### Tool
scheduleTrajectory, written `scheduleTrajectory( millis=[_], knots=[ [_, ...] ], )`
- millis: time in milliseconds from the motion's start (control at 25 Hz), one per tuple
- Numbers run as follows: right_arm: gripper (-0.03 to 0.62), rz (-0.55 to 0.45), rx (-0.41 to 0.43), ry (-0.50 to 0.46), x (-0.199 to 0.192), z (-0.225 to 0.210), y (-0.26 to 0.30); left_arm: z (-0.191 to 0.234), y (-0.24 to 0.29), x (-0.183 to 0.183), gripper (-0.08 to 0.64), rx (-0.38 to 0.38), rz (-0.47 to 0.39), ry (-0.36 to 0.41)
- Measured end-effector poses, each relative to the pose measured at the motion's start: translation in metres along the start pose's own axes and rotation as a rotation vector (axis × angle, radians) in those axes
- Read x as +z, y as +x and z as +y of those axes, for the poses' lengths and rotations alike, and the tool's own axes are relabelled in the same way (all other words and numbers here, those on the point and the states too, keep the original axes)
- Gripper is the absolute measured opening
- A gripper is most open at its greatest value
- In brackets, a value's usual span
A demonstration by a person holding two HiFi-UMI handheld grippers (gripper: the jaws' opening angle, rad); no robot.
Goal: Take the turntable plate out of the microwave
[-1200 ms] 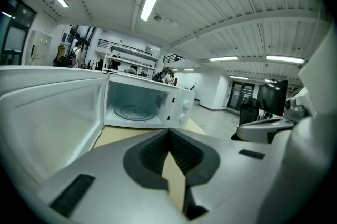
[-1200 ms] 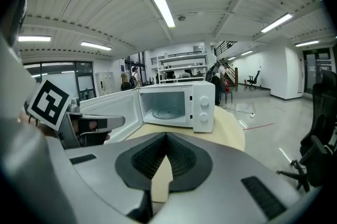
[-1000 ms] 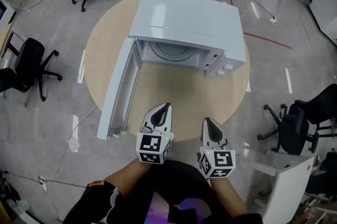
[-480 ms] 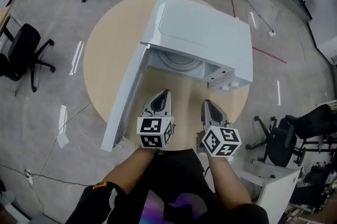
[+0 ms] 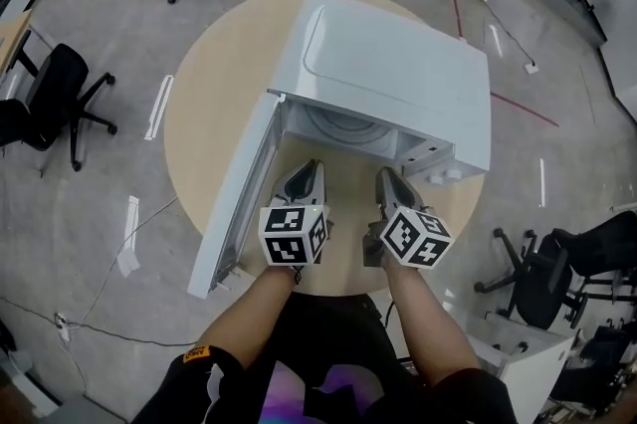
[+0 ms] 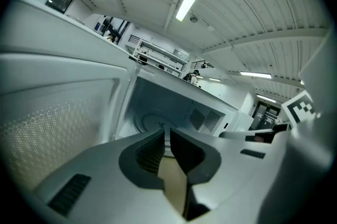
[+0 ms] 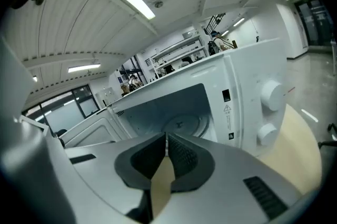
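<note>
A white microwave (image 5: 398,84) stands on a round wooden table (image 5: 214,84), its door (image 5: 239,203) swung open to the left. The glass turntable plate (image 5: 343,128) lies flat inside the cavity; it also shows as the plate (image 6: 152,122) in the left gripper view and as the plate (image 7: 184,125) in the right gripper view. My left gripper (image 5: 311,165) hovers just before the opening; the left gripper (image 6: 167,131) has its jaws opening by a narrow gap with nothing between them. My right gripper (image 5: 383,175) hangs beside it, and the right gripper (image 7: 166,135) is shut and empty.
The control panel with two knobs (image 7: 271,94) sits right of the cavity. The open door's inner face (image 6: 52,118) runs close along my left gripper. Office chairs (image 5: 50,108) stand on the floor around the table, and a white cabinet (image 5: 508,332) is at lower right.
Both grippers have moved forward over the table, from near its front edge to just before the microwave's opening. The microwave and its door have stayed as they were.
</note>
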State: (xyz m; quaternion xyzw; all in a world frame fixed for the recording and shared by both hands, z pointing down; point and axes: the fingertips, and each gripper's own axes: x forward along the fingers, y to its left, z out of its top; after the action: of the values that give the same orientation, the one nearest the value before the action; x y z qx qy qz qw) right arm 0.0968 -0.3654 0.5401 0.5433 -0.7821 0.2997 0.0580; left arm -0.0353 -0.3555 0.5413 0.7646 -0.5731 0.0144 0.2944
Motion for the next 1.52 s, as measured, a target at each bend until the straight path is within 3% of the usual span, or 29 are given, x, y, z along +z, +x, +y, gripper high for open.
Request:
scheduleTrajectory(
  millis=[240, 480, 640, 1000, 1520],
  knots=[
    [0.020, 0.026, 0.015, 0.169, -0.006, -0.024, 0.040, 0.013, 0.036, -0.005, 0.110, 0.041, 0.049, -0.044],
    [0.022, 0.057, -0.069, 0.305, -0.022, -0.057, 0.065, 0.032, 0.064, -0.012, 0.140, 0.069, 0.082, -0.146],
    [0.081, 0.068, -0.075, 0.381, -0.028, -0.067, 0.080, 0.041, 0.079, -0.016, 0.152, 0.082, 0.089, -0.206],
    [0.097, 0.082, -0.108, 0.499, -0.037, -0.086, 0.104, 0.056, 0.104, -0.021, 0.155, 0.091, 0.078, -0.340],
    [0.097, 0.076, -0.143, 0.572, -0.033, -0.099, 0.119, 0.062, 0.135, -0.030, 0.155, 0.124, 0.105, -0.395]
  ],
)
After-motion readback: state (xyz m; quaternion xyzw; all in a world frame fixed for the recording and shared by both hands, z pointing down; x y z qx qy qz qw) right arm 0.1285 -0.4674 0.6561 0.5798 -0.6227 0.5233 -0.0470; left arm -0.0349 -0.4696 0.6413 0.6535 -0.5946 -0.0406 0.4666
